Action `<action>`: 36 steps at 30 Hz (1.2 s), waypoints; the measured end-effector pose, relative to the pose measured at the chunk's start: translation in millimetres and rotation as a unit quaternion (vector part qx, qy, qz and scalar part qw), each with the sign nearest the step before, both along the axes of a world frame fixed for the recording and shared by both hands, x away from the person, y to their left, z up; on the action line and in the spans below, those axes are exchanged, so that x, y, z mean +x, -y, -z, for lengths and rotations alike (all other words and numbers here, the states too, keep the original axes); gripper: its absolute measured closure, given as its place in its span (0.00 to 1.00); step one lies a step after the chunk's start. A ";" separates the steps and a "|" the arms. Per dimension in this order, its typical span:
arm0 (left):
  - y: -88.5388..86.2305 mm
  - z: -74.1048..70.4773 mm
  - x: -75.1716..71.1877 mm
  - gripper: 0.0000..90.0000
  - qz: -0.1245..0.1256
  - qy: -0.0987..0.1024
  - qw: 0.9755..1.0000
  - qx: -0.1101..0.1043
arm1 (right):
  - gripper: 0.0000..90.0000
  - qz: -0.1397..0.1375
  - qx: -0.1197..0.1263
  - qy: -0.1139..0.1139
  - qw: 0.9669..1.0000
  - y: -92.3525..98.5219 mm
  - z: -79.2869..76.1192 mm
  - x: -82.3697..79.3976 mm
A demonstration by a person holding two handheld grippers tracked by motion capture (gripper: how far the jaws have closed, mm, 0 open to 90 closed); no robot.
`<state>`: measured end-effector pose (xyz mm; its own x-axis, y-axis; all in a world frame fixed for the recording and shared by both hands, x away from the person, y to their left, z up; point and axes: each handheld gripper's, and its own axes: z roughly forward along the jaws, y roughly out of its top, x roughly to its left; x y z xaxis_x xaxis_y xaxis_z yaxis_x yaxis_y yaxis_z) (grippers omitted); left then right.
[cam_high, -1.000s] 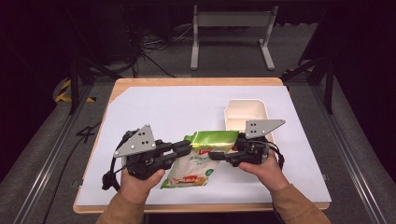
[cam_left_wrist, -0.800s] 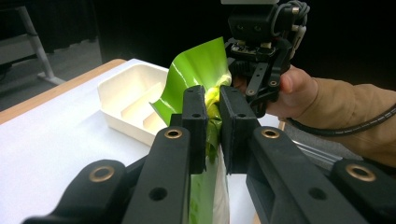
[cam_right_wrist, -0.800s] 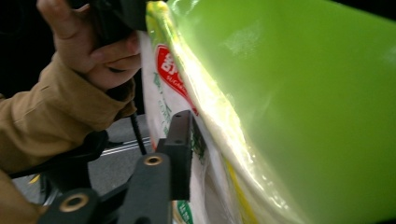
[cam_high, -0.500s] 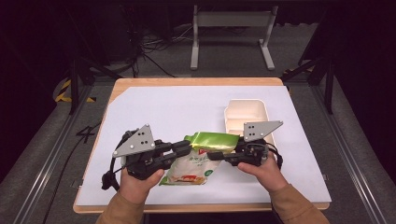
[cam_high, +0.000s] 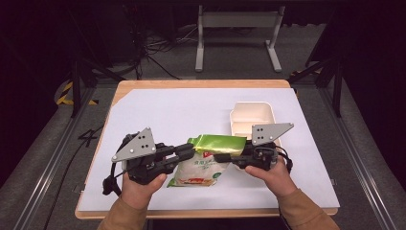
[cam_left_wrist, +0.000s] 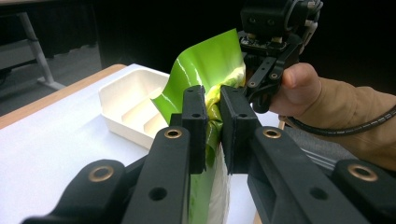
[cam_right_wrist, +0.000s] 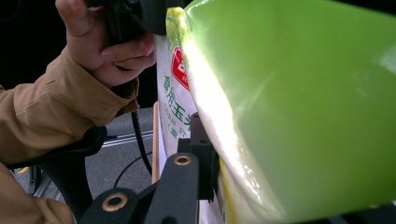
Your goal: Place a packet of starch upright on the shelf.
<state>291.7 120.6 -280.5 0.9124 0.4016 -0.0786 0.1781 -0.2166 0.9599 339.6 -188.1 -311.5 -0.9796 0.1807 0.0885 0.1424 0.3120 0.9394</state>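
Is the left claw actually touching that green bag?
Touching. In the left gripper view the left claw has its two jaws pinched shut on the green bag's crumpled top edge.

Bright lit table (cam_high: pixel 158 115), dark surroundings, glare on green bag (cam_right_wrist: pixel 299 93), soft close-ups

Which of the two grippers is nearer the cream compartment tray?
The right gripper: its grey plate overlaps the cream compartment tray in the high view, while the left gripper sits farther away.

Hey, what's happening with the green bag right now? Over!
Left gripper shut on green bag. Right gripper gripping its other end. White tray just behind.
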 end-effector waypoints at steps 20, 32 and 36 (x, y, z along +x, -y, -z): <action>-10.5 2.5 7.8 0.76 -0.009 -0.009 1.000 -0.023 | 0.93 0.026 -0.013 0.021 0.999 11.0 -30.9 1.5; -14.6 6.5 14.6 0.65 -0.024 -0.012 1.000 -0.014 | 0.93 0.067 -0.016 0.045 0.997 32.2 -56.2 10.2; -16.3 9.2 17.9 0.63 -0.029 -0.019 0.999 -0.013 | 0.93 0.078 -0.024 0.051 0.995 37.4 -65.0 15.4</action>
